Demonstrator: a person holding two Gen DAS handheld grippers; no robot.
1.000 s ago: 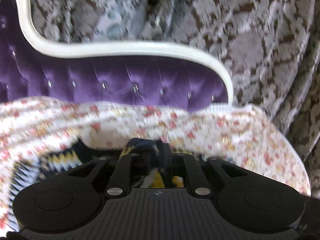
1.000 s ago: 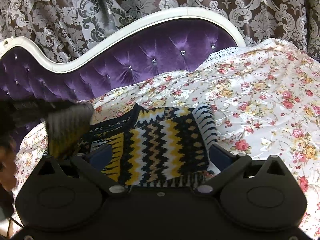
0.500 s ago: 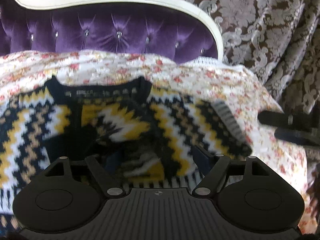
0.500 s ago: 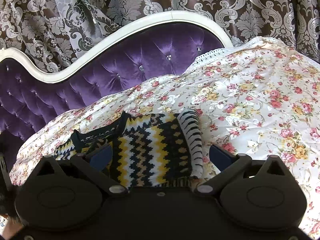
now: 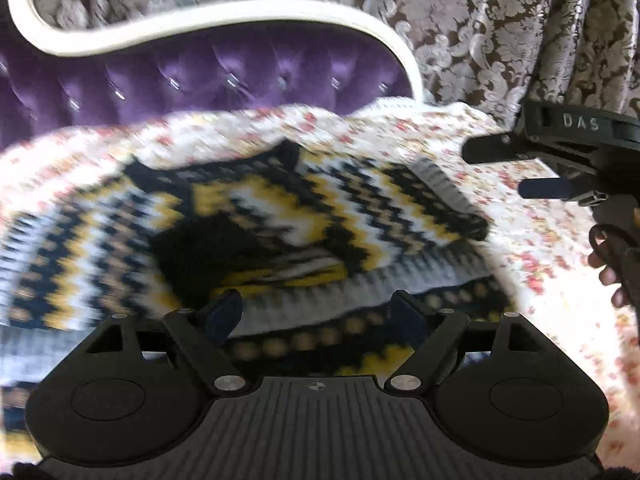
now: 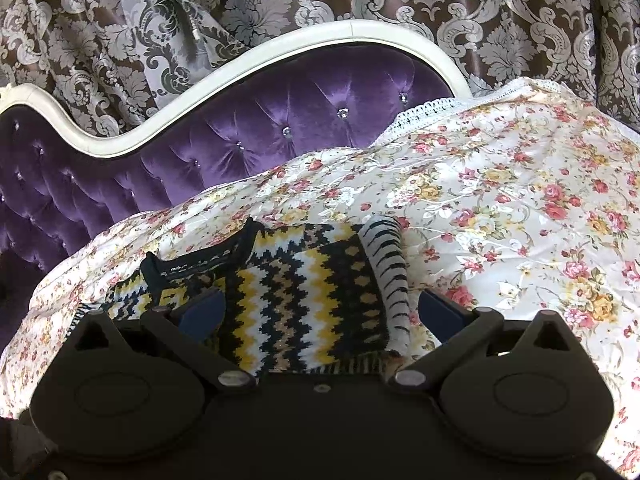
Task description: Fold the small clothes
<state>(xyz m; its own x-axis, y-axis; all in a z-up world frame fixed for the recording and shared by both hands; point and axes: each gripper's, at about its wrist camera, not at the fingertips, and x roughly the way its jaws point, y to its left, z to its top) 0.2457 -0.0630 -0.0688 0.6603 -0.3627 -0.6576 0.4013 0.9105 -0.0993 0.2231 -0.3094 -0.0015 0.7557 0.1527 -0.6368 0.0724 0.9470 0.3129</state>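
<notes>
Both grippers hang wide open and empty over the zigzag sweater (image 6: 304, 300), spread on the floral bedspread (image 6: 520, 208): left gripper (image 5: 316, 312), right gripper (image 6: 320, 312). I'd pinch the striped cuff (image 6: 390, 276) cleanly and fold it inward flat.

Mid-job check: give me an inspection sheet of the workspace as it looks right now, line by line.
Surface: floral bedspread, rumpled, lace edge at the back.
Job's things: zigzag knit sweater lying on the bedspread, partly folded; striped cuff on its right edge.
Clutter: nothing seen.
Grippers: left tool open above the sweater, empty; right tool open, straddling the sweater's right part, empty.
Cables: dark loop by the right hand.
Surroundings: purple tufted headboard, damask curtains.
</notes>
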